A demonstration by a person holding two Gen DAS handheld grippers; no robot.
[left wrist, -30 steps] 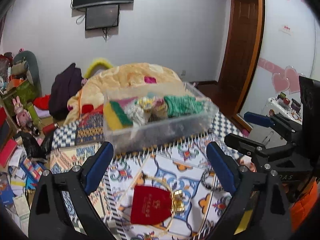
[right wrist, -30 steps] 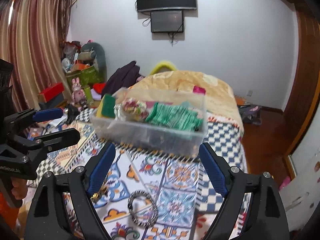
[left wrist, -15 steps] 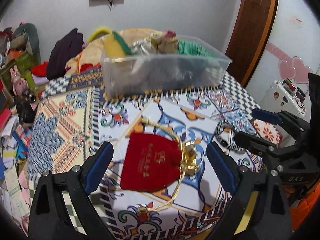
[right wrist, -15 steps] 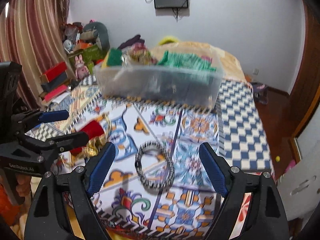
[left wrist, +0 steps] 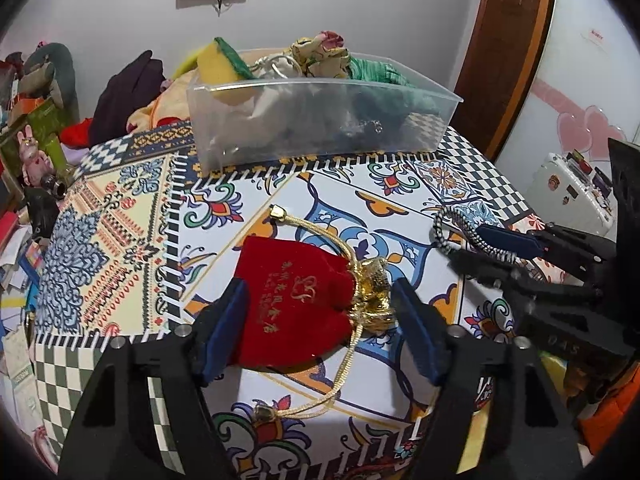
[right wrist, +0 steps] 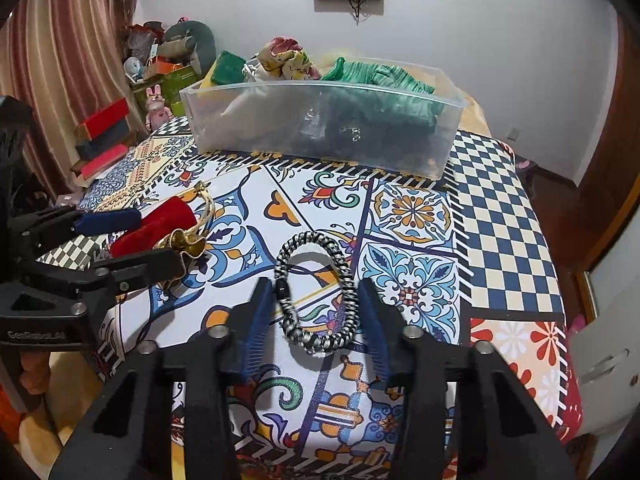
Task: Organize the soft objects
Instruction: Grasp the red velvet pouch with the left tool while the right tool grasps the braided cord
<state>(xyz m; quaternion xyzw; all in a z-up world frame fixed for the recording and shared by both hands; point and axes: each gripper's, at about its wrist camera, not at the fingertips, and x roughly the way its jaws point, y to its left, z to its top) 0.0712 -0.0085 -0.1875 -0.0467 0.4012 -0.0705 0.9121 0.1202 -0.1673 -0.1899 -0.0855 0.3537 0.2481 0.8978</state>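
Note:
A red velvet pouch (left wrist: 294,300) with a gold drawstring lies on the patterned tablecloth. My left gripper (left wrist: 320,320) is open with its fingers on either side of the pouch. A black-and-white braided bracelet (right wrist: 316,292) lies to the right. My right gripper (right wrist: 316,320) is open, its fingers straddling the bracelet's near part. A clear plastic bin (left wrist: 320,120) at the far side holds a sponge, green cloth and other soft items. The pouch also shows in the right wrist view (right wrist: 156,224).
The table's near edge (right wrist: 320,452) drops off just under both grippers. Clutter, boxes and a toy rabbit (left wrist: 32,156) stand to the left of the table. A wooden door (left wrist: 508,40) is at the back right.
Both grippers have dropped and moved forward to the table. The left now straddles the red pouch, the right straddles the bracelet. Both sets of jaws have narrowed.

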